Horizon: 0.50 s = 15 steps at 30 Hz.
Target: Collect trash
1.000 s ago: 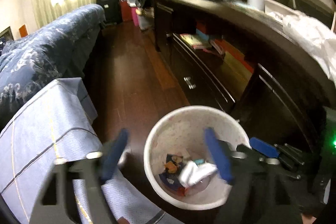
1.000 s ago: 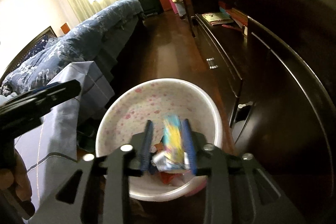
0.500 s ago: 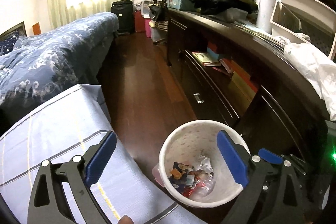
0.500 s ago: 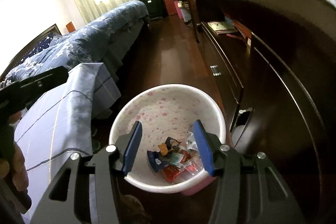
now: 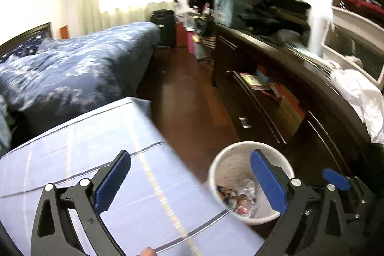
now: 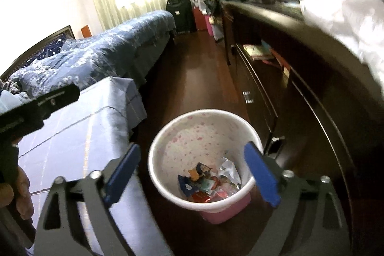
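Observation:
A white and pink trash bin (image 6: 168,143) stands on the dark wood floor beside the dresser. Several crumpled wrappers (image 6: 208,181) lie at its bottom. My right gripper (image 6: 192,174) is open and empty, above the bin with one finger on each side of the rim. My left gripper (image 5: 189,181) is open and empty, above the edge of the light blue cloth (image 5: 100,136). The bin also shows in the left wrist view (image 5: 216,167), with wrappers (image 5: 237,196) inside.
A table under the light blue cloth (image 6: 79,124) stands left of the bin. A long dark dresser (image 6: 324,92) with drawers runs along the right. A bed with a blue quilt (image 5: 72,64) lies at the far left. A strip of wood floor (image 6: 199,78) runs between them.
My right gripper opened and dropped the wrapper into the bin, then opened wider. Both grippers rose; the left moved leftward over the blue cloth.

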### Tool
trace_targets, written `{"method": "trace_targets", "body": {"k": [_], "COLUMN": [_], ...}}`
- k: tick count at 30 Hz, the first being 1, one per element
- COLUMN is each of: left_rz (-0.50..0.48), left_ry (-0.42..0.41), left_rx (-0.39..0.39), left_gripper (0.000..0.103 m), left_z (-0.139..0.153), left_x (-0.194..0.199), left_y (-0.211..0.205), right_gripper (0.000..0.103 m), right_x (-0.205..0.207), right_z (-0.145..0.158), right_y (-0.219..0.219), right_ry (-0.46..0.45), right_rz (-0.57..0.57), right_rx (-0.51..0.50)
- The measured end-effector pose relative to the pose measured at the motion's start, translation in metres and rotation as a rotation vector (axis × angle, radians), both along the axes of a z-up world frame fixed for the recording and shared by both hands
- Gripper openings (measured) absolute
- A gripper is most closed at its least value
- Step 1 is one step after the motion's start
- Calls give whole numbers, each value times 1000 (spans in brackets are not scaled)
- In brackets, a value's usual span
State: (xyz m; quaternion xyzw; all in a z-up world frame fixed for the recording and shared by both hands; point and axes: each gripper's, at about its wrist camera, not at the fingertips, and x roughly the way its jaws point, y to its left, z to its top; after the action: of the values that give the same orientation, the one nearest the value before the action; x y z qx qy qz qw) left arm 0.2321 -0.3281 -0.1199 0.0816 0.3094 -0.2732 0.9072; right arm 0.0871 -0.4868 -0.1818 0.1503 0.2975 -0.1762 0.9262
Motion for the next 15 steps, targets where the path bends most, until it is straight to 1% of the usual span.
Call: {"method": "trace_targets", "body": {"k": [5,9,14,15], "left_rz": [116,223,347,387], "left_ry": [-48,-94,-136,-143], "left_rx": [-11,-16,-47,-46], "left_gripper": [99,99,99,99], "left_z": [14,25,38,39], "left_x": [-16,-36,-65,-74], "left_y": [55,108,180,196], "right_gripper": [99,99,99,99], "right_x": [-1,-1,-5,-6], "right_z": [17,27,43,46], "right_y": [46,93,156,164], "right_ry": [-22,-35,-74,-80], "right_rz": [55,125,224,239], "right_rx": [-5,-23,-36,-36]}}
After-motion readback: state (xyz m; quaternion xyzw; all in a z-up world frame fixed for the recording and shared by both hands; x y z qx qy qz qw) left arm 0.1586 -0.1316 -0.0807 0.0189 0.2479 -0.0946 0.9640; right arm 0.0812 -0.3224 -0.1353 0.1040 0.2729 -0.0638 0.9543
